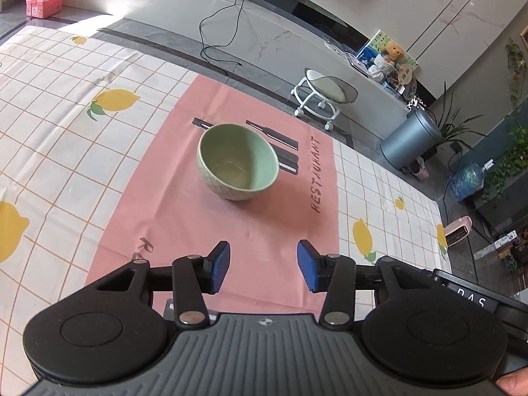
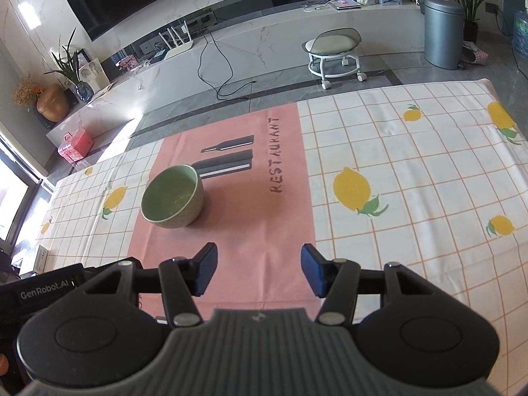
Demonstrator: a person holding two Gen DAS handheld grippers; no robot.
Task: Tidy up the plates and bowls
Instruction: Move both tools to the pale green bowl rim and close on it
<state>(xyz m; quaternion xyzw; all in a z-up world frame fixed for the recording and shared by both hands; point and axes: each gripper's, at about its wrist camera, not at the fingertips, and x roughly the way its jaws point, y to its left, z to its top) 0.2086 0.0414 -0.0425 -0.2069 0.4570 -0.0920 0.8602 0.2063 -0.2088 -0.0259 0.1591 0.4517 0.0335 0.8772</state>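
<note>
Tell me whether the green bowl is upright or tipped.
Upright: the green bowl stands on its base on the pink placemat, its mouth facing up, nothing visible inside.

1. Bowl [image 1: 238, 161] sits upright at frame centre on the pink mat [image 1: 184, 217].
2. Left gripper [image 1: 263, 265], bottom centre, jaws apart and empty, well short of the bowl.

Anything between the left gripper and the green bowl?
No: only bare pink placemat between the left gripper and green bowl, per left wrist view.
</note>
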